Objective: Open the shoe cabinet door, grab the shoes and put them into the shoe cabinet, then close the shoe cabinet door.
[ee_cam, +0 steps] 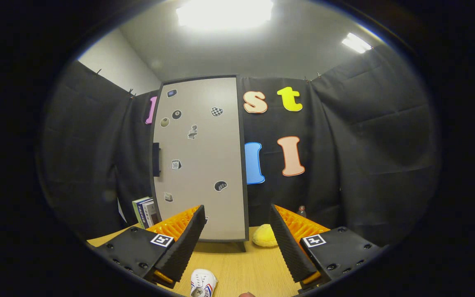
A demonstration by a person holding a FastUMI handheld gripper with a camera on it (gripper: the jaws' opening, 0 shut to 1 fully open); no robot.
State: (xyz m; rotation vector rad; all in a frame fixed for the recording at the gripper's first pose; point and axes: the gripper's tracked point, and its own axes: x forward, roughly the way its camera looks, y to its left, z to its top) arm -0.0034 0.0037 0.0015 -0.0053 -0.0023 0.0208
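Books (144, 211) upright left of shoe cabinet (221, 231); cabinet door (200, 156) closed, dark handle (156, 159) on left edge. White shoe (203, 283) on wooden table (241, 264) between spread, empty fingers of gripper (237, 243). Yellow object (264, 236), maybe plush, right of cabinet.

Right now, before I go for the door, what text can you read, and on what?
"10": on the calendar sticker on the shoe cabinet door, as far as I can tell.
The other door stickers: pictures, no legible text.
Spines of the books beside the cabinet: too small.
Print on the shoe between the fingers: blurred.
The bottle: too small.
The gripper is open, holding nothing.
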